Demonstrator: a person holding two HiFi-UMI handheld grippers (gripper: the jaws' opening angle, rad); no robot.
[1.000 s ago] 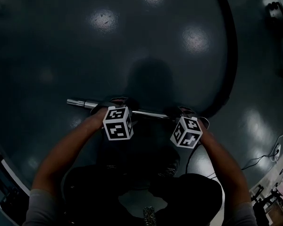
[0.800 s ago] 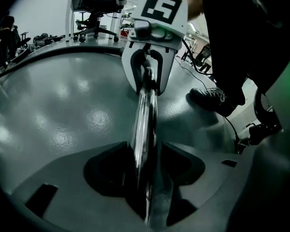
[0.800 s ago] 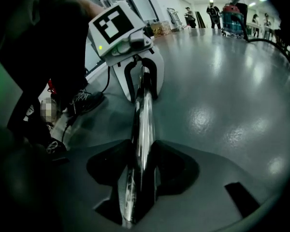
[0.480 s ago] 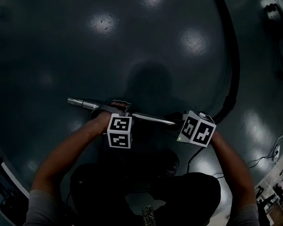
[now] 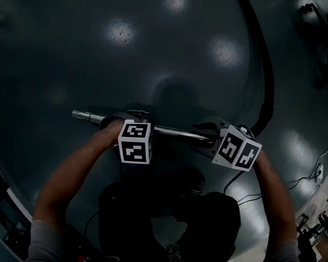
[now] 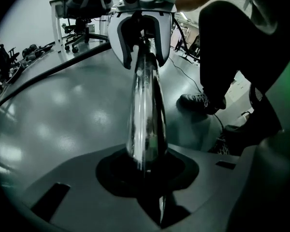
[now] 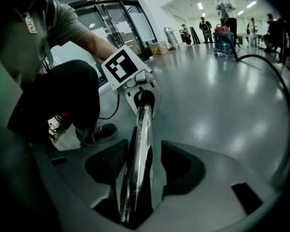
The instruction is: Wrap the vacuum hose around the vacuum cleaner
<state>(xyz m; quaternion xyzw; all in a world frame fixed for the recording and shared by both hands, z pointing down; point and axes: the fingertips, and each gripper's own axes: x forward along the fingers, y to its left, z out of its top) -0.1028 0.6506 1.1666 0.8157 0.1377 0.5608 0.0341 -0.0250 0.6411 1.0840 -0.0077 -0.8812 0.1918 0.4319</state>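
The left tongs (image 6: pixel 146 170) have tightened on the metal tube (image 5: pixel 175 131) while the right tongs (image 7: pixel 135 187) eased slightly wider, both raising it.

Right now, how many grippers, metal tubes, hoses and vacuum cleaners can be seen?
Grippers: 2 (left gripper, jaws just closed further on the metal tube; right gripper, jaws just opened slightly, tube between them)
Metal tubes: 1
Black hose: 1
Vacuum cleaner: 1
Total: 5

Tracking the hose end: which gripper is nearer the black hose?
Right. The right gripper, jaws just opening on the metal tube, sits beside the hose; the left gripper, jaws just closing on the tube, is farther left.
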